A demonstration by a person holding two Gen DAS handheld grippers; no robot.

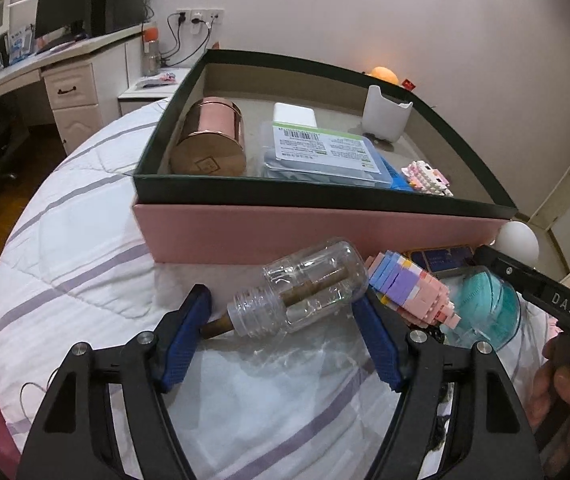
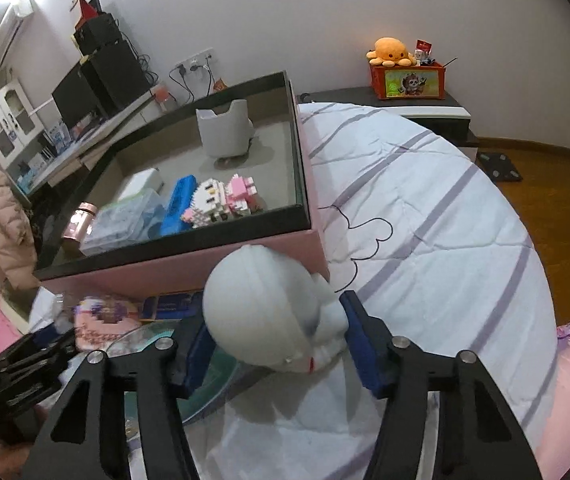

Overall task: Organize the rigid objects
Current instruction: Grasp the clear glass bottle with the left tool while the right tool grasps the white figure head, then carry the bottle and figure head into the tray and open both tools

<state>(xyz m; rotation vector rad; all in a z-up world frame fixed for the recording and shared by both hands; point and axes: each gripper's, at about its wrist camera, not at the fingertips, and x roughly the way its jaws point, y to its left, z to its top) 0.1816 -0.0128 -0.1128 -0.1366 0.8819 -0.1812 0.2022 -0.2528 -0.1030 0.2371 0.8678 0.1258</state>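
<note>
Clear plastic jar [image 1: 305,288], lying on its side on the bed [image 1: 77,272] just before the pink front wall of the storage box [image 1: 325,232], with a brown roll inside it. The left hand-held gripper [image 1: 285,312] straddles the jar; its blue pads stand beside the neck and the body, and contact cannot be told. Just right of the jar lie a pastel brick model [image 1: 413,292], a teal item in a clear bowl [image 1: 485,308] and a dark card [image 1: 441,258], all still outside the box. Farther right, near the box's front corner, the right hand-held gripper [image 2: 277,328] brackets a white rounded figure [image 2: 261,308]; whether it pinches cannot be told. Inside the box already: copper tin [image 1: 209,140], clear labelled case [image 1: 325,152], white holder [image 1: 385,114], pink-and-white brick figures [image 2: 225,200]. Judged stage: partly done, several items remaining. Both grippers point steeply downward toward the bed.
</note>
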